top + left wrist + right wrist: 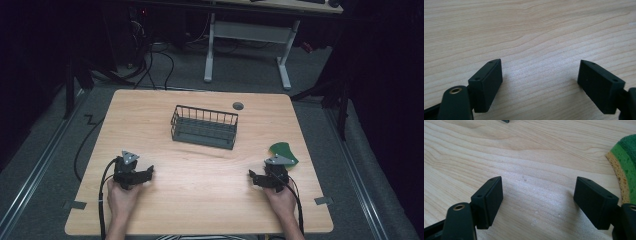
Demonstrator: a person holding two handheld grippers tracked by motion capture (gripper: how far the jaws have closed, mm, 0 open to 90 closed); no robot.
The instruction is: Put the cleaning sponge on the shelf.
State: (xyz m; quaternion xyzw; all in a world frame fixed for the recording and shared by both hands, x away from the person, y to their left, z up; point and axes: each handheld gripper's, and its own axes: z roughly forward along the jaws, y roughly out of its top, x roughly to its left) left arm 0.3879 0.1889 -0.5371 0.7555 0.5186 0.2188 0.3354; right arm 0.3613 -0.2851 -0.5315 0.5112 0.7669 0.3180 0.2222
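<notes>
A dark wire basket [204, 126] stands near the middle of the wooden table [200, 200], toward the back. A green sponge [283, 151] with a yellow underside [624, 160] lies at the right, just beyond my right gripper [251, 176]. That gripper [537, 202] rests low over the table, open, with nothing between its jaws. My left gripper [149, 172] sits at the front left, held by a hand. It [539, 85] is open too, with bare wood between its jaws.
A round grey grommet [238, 106] sits in the table's back edge. Cables trail from both grippers off the front edge. A white desk frame [248, 40] stands on the floor behind the table.
</notes>
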